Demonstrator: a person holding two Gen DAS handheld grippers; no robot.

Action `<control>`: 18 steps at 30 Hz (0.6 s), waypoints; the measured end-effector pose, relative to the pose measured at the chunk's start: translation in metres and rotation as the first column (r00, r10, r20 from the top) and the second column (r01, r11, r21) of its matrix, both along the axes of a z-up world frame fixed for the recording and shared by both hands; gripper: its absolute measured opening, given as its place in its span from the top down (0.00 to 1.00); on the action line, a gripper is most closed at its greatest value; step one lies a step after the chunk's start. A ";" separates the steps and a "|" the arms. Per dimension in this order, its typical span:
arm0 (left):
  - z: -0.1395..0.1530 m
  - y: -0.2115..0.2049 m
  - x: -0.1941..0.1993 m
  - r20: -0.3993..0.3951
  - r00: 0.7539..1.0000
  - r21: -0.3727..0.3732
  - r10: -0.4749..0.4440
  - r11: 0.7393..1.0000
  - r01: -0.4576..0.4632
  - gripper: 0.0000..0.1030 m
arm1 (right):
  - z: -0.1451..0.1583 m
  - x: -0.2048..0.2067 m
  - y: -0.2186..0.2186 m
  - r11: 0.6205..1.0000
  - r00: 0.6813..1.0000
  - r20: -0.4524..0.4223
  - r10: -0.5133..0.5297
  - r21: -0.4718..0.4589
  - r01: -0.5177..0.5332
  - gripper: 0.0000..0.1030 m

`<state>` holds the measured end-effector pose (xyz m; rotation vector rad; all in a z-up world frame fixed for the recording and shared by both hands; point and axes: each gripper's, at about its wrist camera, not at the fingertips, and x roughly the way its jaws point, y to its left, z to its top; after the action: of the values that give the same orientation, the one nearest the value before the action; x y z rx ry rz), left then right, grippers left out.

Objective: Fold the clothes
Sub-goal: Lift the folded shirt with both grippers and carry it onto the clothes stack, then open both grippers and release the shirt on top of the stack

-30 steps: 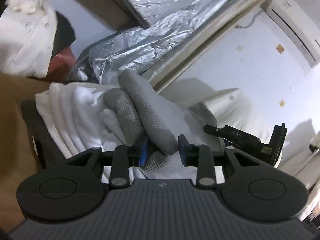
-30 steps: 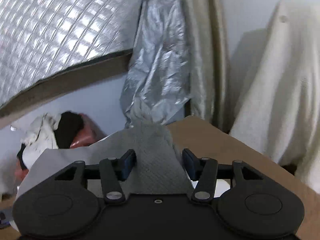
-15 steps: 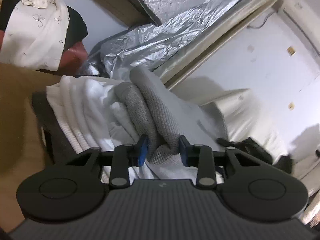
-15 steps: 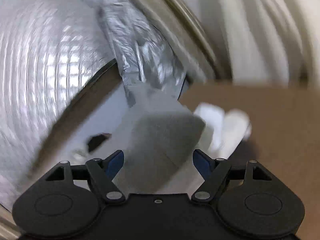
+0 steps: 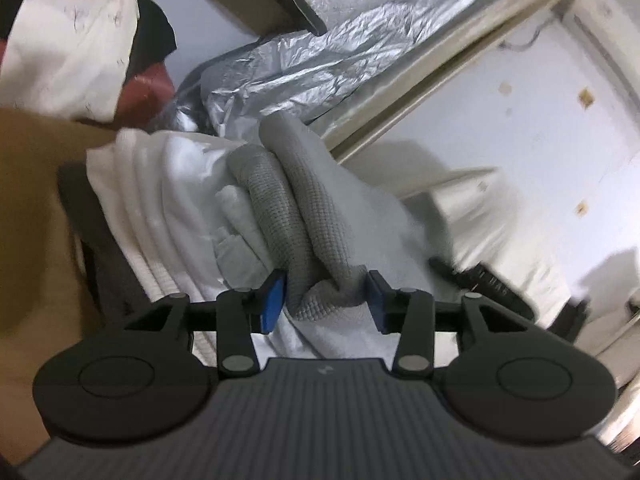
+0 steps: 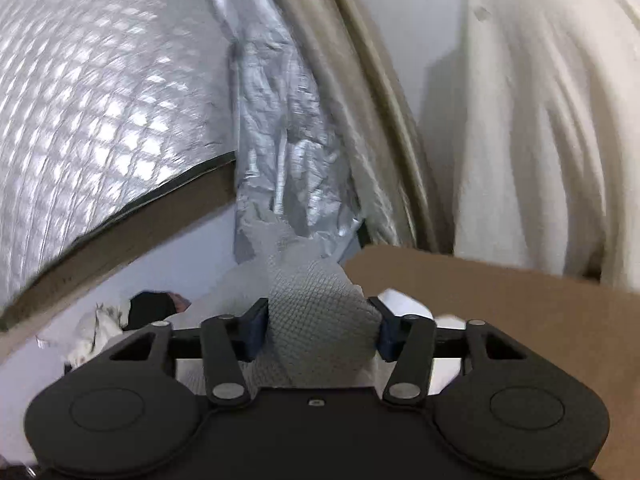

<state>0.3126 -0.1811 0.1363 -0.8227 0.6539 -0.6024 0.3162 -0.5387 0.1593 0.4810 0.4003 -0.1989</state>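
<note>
While the grey waffle-knit garment (image 5: 304,216) lies bunched in rope-like rolls between the blue pads of the left tool (image 5: 326,300), that tool's jaws are opening, the left pad showing a gap, the right pad's contact unclear. Beneath it sits a soft pile of white ribbed clothes (image 5: 160,200) on the brown bench (image 5: 32,200). The right tool (image 6: 320,330) is closing, its pads brushing the same knit's sides. Beyond hangs crinkled silver foil (image 5: 320,64).
</note>
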 end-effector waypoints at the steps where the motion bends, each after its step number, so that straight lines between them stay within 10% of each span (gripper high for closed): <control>1: -0.004 0.001 0.001 0.005 1.000 -0.031 0.005 1.000 -0.005 0.60 | -0.005 0.000 -0.002 0.999 1.000 0.004 -0.001 0.049 0.001 0.29; 4: -0.002 0.000 0.000 0.068 0.997 -0.017 0.028 0.999 -0.027 0.73 | -0.015 -0.002 -0.002 0.996 1.000 0.028 -0.003 0.089 0.001 0.44; 11: 0.048 -0.018 -0.037 0.258 0.966 0.104 0.014 0.994 -0.042 0.79 | 0.032 0.017 0.047 0.912 0.978 0.037 0.203 -0.370 -0.175 0.61; 18: 0.064 -0.040 -0.047 0.106 0.977 0.218 -0.185 0.963 0.159 0.78 | 0.026 0.040 -0.004 0.958 0.978 -0.049 0.203 -0.198 -0.209 0.60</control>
<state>0.2655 -0.2215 0.2006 -0.5309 0.6654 -0.7243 0.3565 -0.5431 0.1851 0.2340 0.4504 -0.0429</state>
